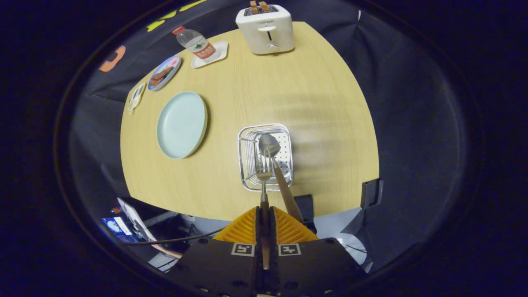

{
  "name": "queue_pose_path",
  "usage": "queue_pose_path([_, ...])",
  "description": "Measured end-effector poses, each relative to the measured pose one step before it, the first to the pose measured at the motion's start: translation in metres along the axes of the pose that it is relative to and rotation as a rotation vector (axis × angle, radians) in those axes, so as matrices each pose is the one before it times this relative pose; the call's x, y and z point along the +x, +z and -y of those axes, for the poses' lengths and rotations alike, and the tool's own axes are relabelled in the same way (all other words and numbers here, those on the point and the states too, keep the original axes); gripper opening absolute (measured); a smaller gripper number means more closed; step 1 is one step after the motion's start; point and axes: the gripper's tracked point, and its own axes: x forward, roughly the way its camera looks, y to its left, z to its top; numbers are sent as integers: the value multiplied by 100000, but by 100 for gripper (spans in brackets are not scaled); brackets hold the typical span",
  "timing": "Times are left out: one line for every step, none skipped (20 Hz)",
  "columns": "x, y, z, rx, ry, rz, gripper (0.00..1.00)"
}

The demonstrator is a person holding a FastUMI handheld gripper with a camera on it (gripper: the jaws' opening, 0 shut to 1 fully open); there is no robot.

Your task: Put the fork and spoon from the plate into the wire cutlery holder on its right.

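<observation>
Fork (264, 175) hangs clamped by its handle in our gripper (264, 218) above the wire cutlery holder (244, 153) (spoon (269, 145) already inside); the pale plate (181, 124), left, lies bare.

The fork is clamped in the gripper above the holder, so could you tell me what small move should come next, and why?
Probably lower it straight down, then open. The gripper is shut on the fork, whose tines hang over the wire cutlery holder, where the spoon already stands. The light blue plate is bare.
</observation>
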Motion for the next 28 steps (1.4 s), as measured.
queue_pose_path([27, 448, -99, 190, -893, -175, 6])
queue_pose_path([-117, 594, -91, 383, -721, 249, 8])
queue_pose_path([112, 300, -71, -581, -752, -112, 8])
queue_pose_path([27, 102, -140, -491, -390, -703, 8])
queue_pose_path([21, 406, -167, -158, -292, 592, 10])
queue_pose_path([86, 445, -159, -182, -514, 1291, 12])
queue_pose_path([8, 169, -83, -124, -479, 1129, 8])
queue_pose_path([-22, 245, -223, 27, 3, 1354, 8])
queue_pose_path([-174, 148, -157, -421, -207, 1197, 17])
queue_pose_path([-150, 240, -105, -582, -435, 1603, 23])
queue_pose_path([-216, 86, -224, -518, -135, 2292, 27])
queue_pose_path([-336, 356, -364, -1028, 330, 3326, 27])
queue_pose_path([-431, 316, -404, -1182, -356, 3815, 31])
queue_pose_path([-522, 544, -540, -1458, 132, 4713, 35])
queue_pose_path([-744, 578, -618, -1364, -106, 5533, 43])
queue_pose_path([-659, 708, -609, -1474, 80, 5807, 53])
queue_pose_path([-728, 774, -852, -1609, 52, 6364, 64])
queue_pose_path([-742, 918, -578, -1338, -722, 6316, 71])
queue_pose_path([-833, 852, -680, -1018, -407, 6429, 76])
queue_pose_path([-885, 881, -682, -929, -282, 5954, 81])
queue_pose_path([-1175, 807, -849, -814, -18, 5628, 86])
queue_pose_path([-1107, 838, -670, -1048, -133, 5506, 91])
queue_pose_path([-853, 1027, -764, -1016, 234, 5931, 94])
queue_pose_path([-923, 1104, -646, -104, -2, 6692, 97])
queue_pose_path([-1227, 900, -704, -23, 309, 6264, 97])
queue_pose_path([-938, 1036, -869, -320, 946, 6092, 97])
queue_pose_path([-938, 1144, -663, -1377, 1089, 6223, 97])
queue_pose_path([-705, 995, -613, -1624, 304, 5428, 97])
